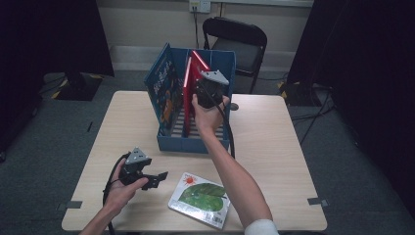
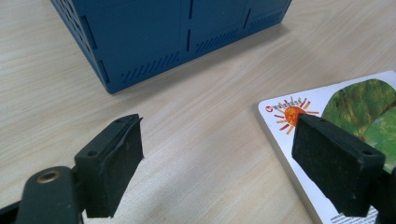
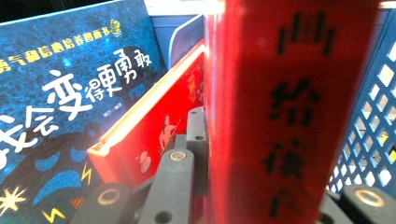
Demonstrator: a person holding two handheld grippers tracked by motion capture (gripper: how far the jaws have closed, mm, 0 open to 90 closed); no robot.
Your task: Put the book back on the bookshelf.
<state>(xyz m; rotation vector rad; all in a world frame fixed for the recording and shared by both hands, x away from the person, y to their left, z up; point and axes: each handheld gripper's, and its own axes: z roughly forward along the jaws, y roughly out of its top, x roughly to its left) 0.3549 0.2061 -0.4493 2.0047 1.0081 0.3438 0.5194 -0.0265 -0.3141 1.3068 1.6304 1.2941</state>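
Books are going into the blue crate (image 1: 193, 143) at the far middle of the table (image 1: 274, 147). Right gripper (image 1: 198, 88) is up at the crate's open top, jaws clamped on a red book (image 3: 289, 107) that stands upright inside, next to another red book (image 3: 154, 130) and a dark blue book (image 1: 164, 88) leaning at the left wall. Left gripper (image 2: 219, 163) sits low near the table's front left, jaws wide apart with nothing between them, right beside the leaf-cover book (image 1: 201, 198) lying flat.

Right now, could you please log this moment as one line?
right claw: shut on red book in blue crate | left claw: open, empty | leaf book: on table
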